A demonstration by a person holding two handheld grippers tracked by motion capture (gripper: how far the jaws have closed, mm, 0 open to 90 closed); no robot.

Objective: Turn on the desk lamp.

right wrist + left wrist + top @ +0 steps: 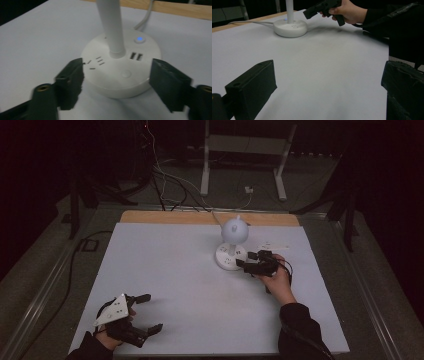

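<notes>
A small white desk lamp stands right of the table's middle, with a round head (235,231) on a thin stem (111,25) over a round base (226,257). The base (120,75) carries a lit blue button (139,39), two USB ports (136,56) and socket slots. My right gripper (244,259) is open right at the base, one jaw on each side of its near rim (117,86), with nothing clamped. My left gripper (152,311) rests open at the near left corner, its jaws wide over bare mat (329,85). The left gripper view also has the lamp base (290,27).
A white mat (175,270) covers the table, and a wooden strip (165,217) shows along the far edge. The lamp's white cord (249,22) runs off the back. A small white flat item (275,245) lies right of the lamp. Cables and a white stand (240,150) sit on the floor beyond.
</notes>
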